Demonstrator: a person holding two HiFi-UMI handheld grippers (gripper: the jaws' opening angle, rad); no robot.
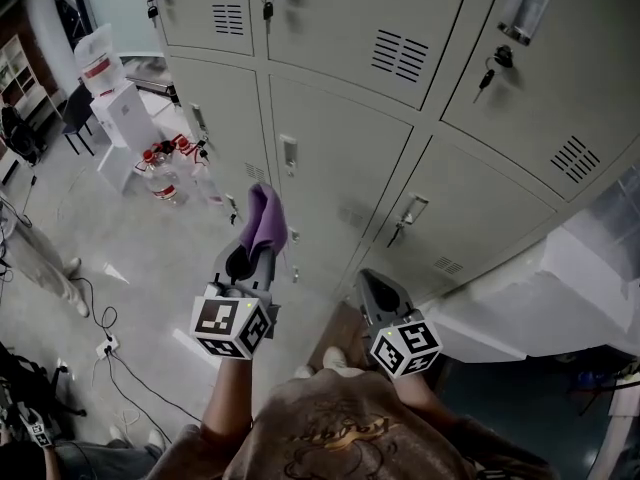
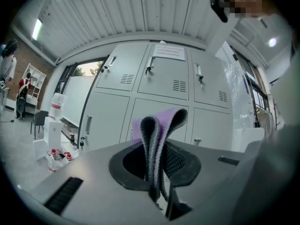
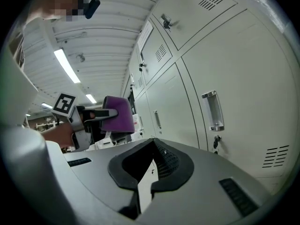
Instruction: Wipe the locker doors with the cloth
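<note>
Left gripper (image 1: 252, 258): jaws clamped on folded purple cloth (image 1: 264, 218), near locker doors (image 1: 345, 163).
Right gripper (image 1: 378, 293): jaws together, nothing between them.

Hidden, cropped, unreadable

The cloth's (image 2: 157, 125) lower end is lost inside the closed jaws of the left gripper (image 2: 158, 175). The notice (image 2: 168, 52) on a top locker door is too small to read. The lockers (image 1: 340, 158) run off the head view's top and right edges. The floor bottles (image 1: 165, 173) are too small for their labels to be made out.
</note>
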